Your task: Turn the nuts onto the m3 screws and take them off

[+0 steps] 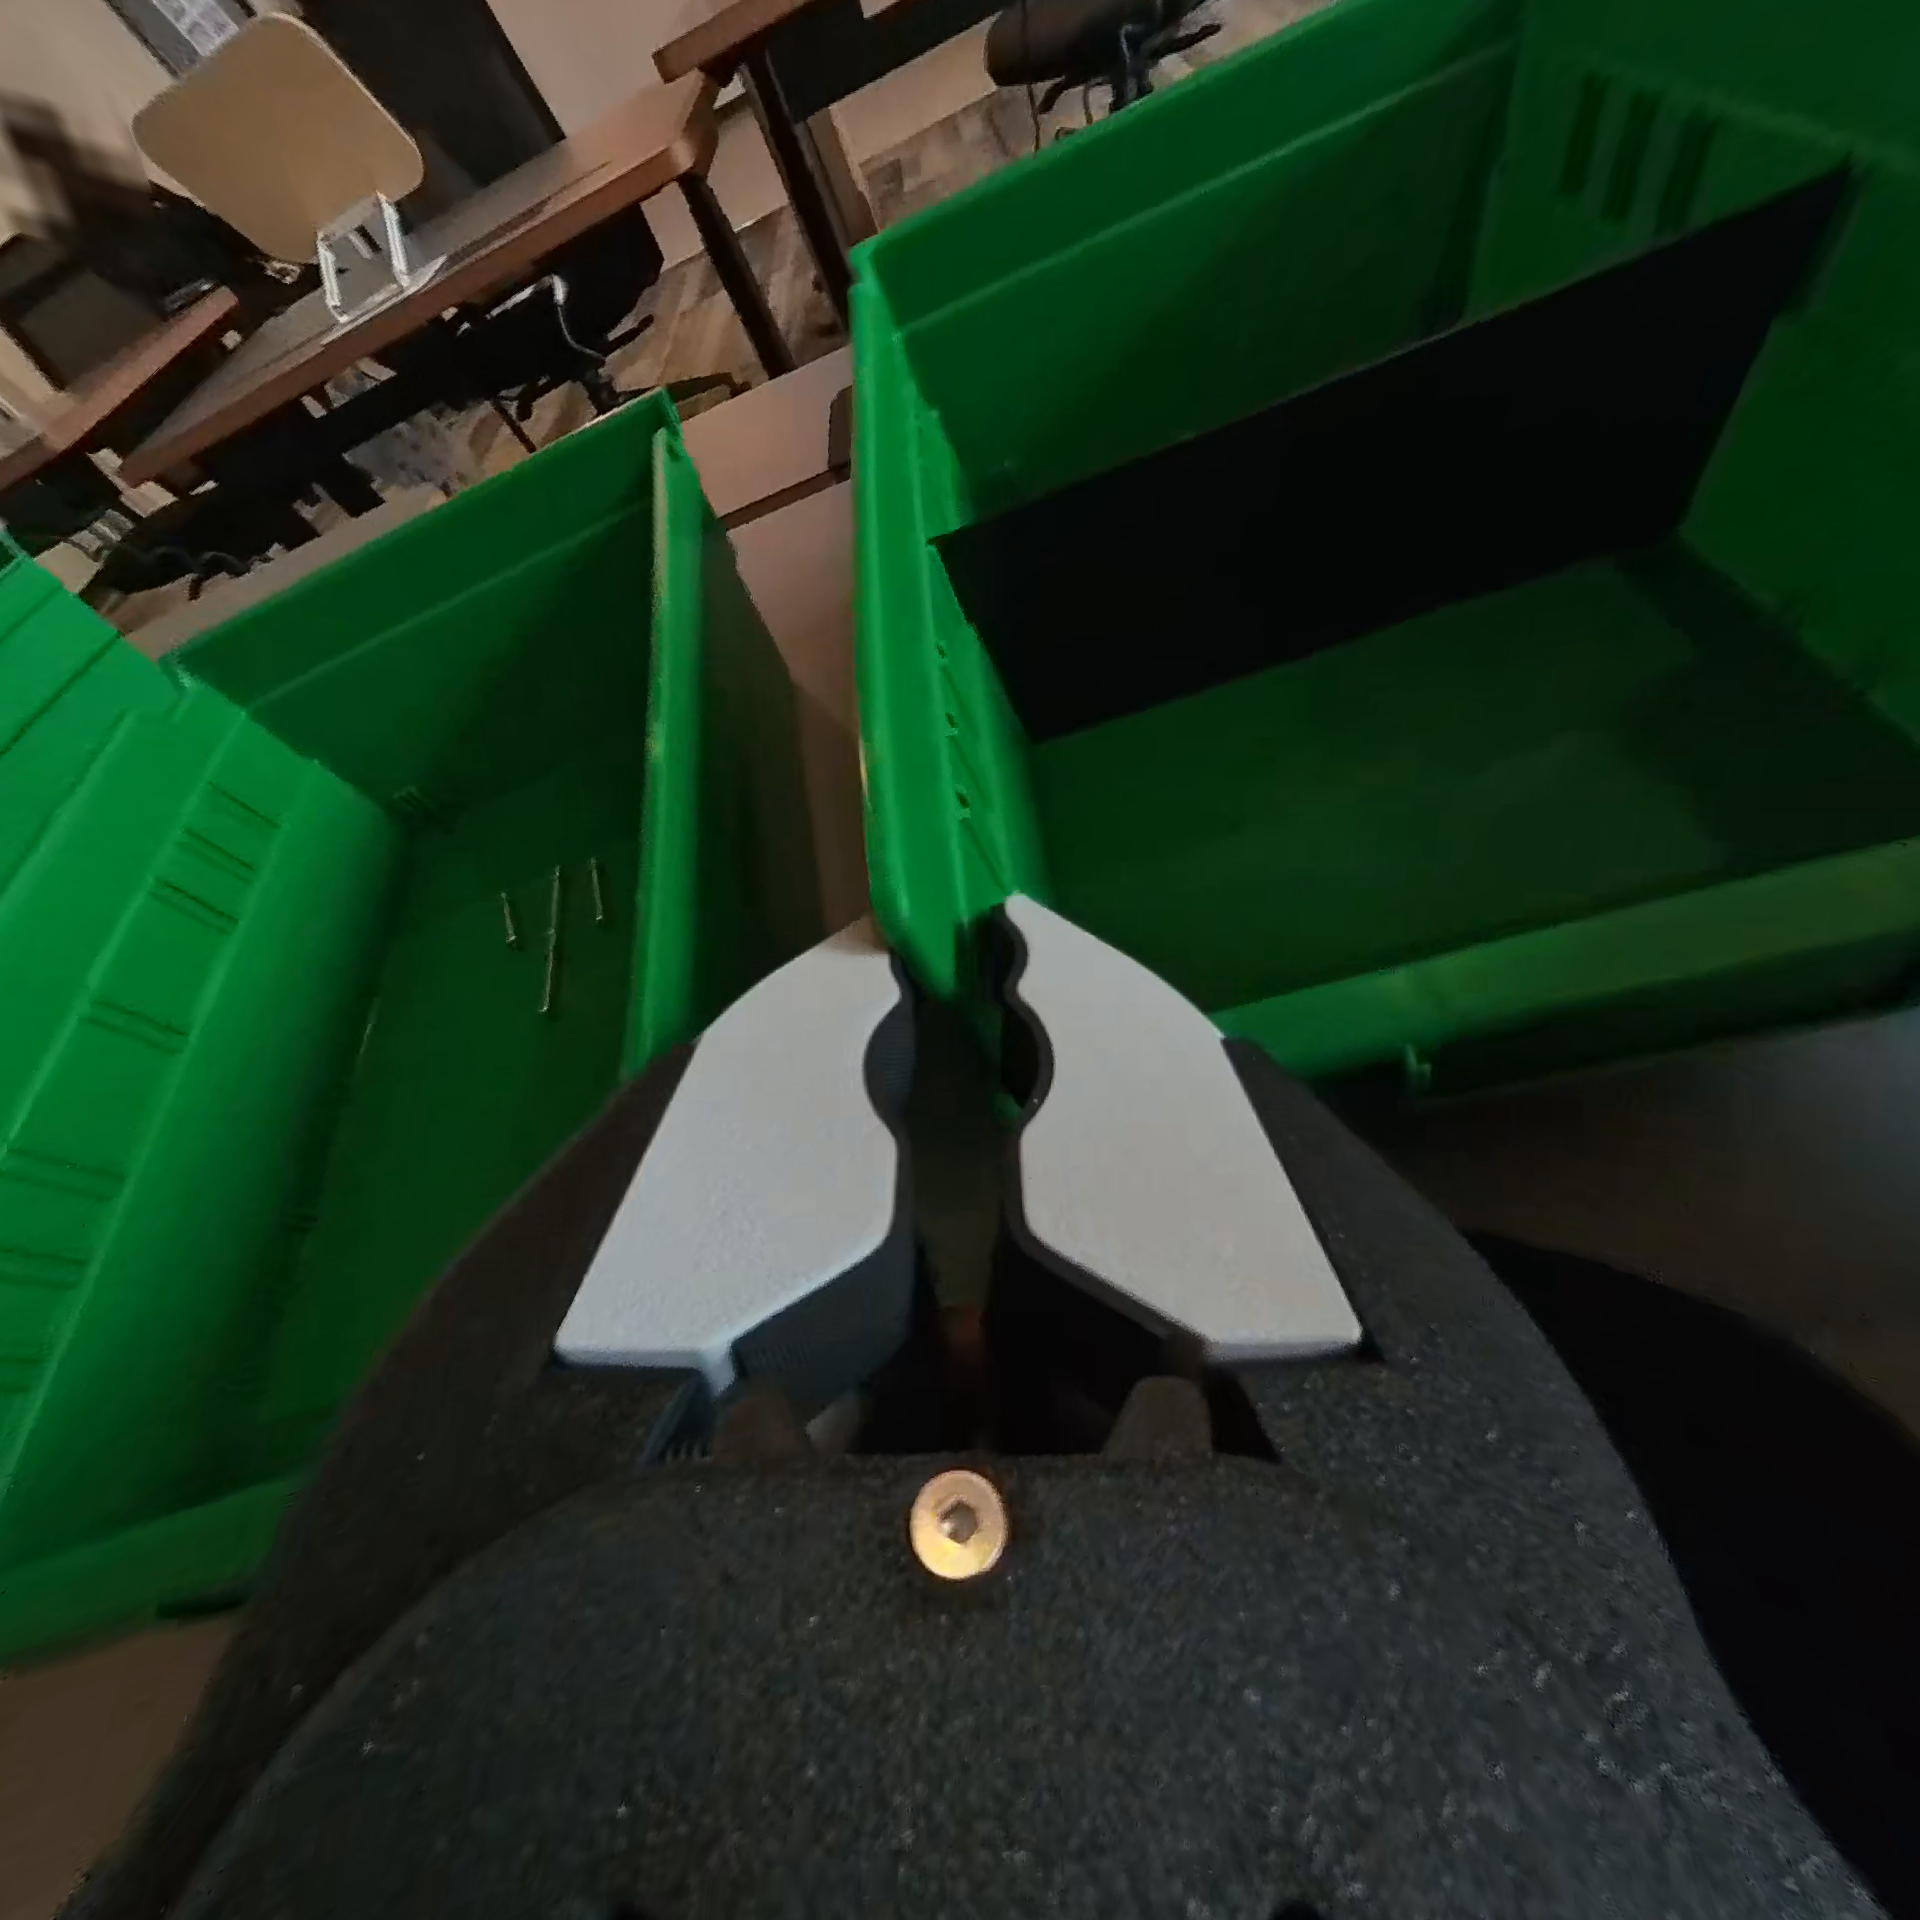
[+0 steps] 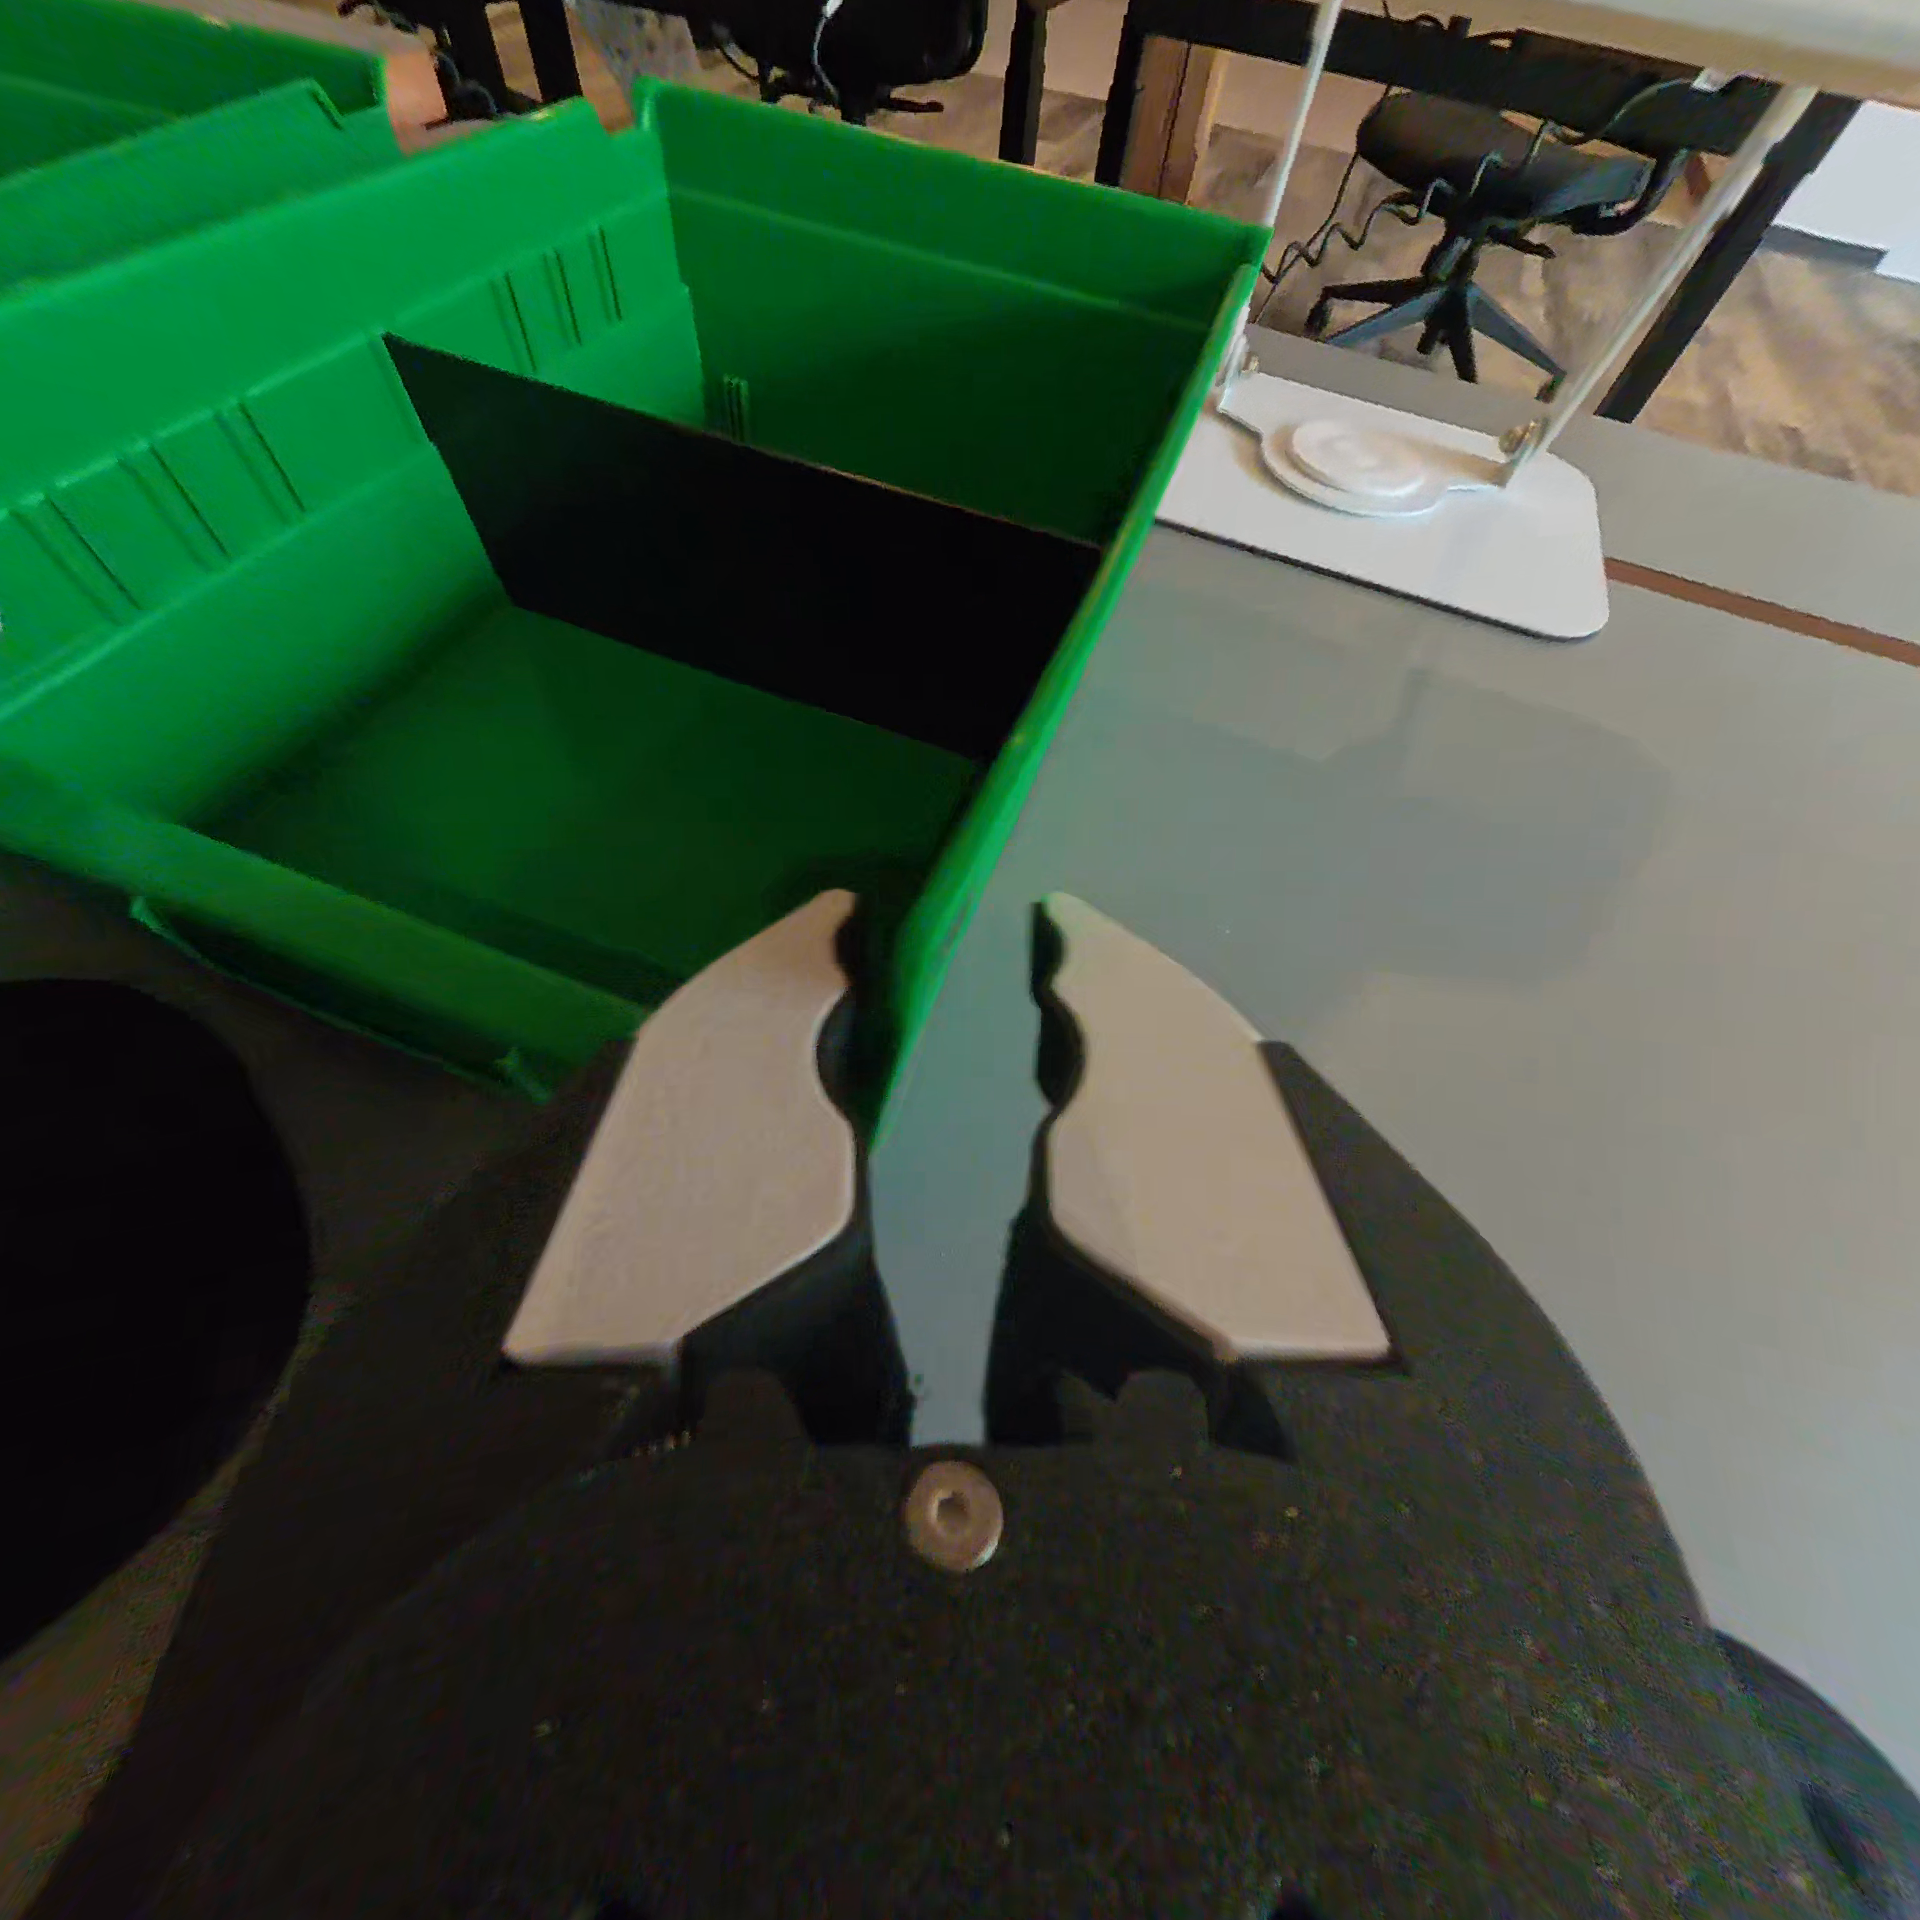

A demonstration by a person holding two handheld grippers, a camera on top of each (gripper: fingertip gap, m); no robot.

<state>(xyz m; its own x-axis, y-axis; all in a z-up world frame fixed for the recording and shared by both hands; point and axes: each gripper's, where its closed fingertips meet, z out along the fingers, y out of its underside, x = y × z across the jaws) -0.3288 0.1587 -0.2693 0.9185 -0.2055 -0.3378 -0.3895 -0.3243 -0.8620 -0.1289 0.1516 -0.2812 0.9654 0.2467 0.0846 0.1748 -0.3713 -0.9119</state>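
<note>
A green bin (image 1: 1455, 831) with a black divider (image 1: 1351, 499) stands in front of both grippers. My left gripper (image 1: 951, 925) sits astride the bin's left wall (image 1: 904, 675), and its pads are closed on that wall. My right gripper (image 2: 943, 902) sits astride the same bin's right wall (image 2: 1051, 675). Its left finger (image 2: 727, 1091) is inside the bin, and its right finger (image 2: 1164, 1122) stands outside with a gap to the wall. The bin's near compartment (image 2: 582, 769) looks empty. Several thin screws (image 1: 551, 935) lie in a second green bin (image 1: 260, 987) to the left. No nuts are visible.
A grey tabletop (image 2: 1507, 935) stretches to the right of the bin, with a white stand base (image 2: 1403, 520) on it. More green bins (image 2: 156, 156) stand at the far left. Wooden tables (image 1: 468, 239) and an office chair (image 2: 1475, 208) stand behind. There is about 20 centimeters between the tips of the two grippers.
</note>
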